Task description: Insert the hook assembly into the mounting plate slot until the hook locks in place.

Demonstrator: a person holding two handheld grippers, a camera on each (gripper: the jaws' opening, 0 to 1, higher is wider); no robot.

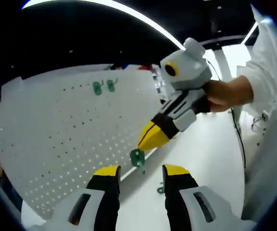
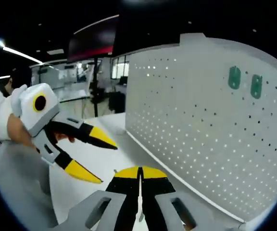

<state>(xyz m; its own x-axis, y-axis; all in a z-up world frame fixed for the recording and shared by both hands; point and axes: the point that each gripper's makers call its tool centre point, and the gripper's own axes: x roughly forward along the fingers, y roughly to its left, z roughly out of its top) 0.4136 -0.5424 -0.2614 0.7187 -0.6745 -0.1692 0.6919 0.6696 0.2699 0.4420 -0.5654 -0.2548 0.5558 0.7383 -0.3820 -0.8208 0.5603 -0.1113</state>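
Observation:
A white pegboard mounting plate (image 1: 56,130) (image 2: 201,125) stands upright on the table, with two green hooks (image 1: 104,86) (image 2: 245,81) fixed near its top. In the left gripper view my right gripper (image 1: 145,140), held by a hand, comes in from the right with its jaws shut. A green hook assembly (image 1: 137,158) hangs at its tip, close to the plate's lower edge. My left gripper (image 1: 142,171) stands open just below that hook, holding nothing. In the right gripper view my right gripper (image 2: 139,169) is shut and the left gripper (image 2: 107,163) is open at the left.
A small green piece (image 1: 161,188) lies on the white table (image 1: 210,154) by my left gripper's right jaw. A person's hand and white sleeve (image 1: 258,82) are at the right. A monitor on a stand (image 2: 95,43) is behind the plate.

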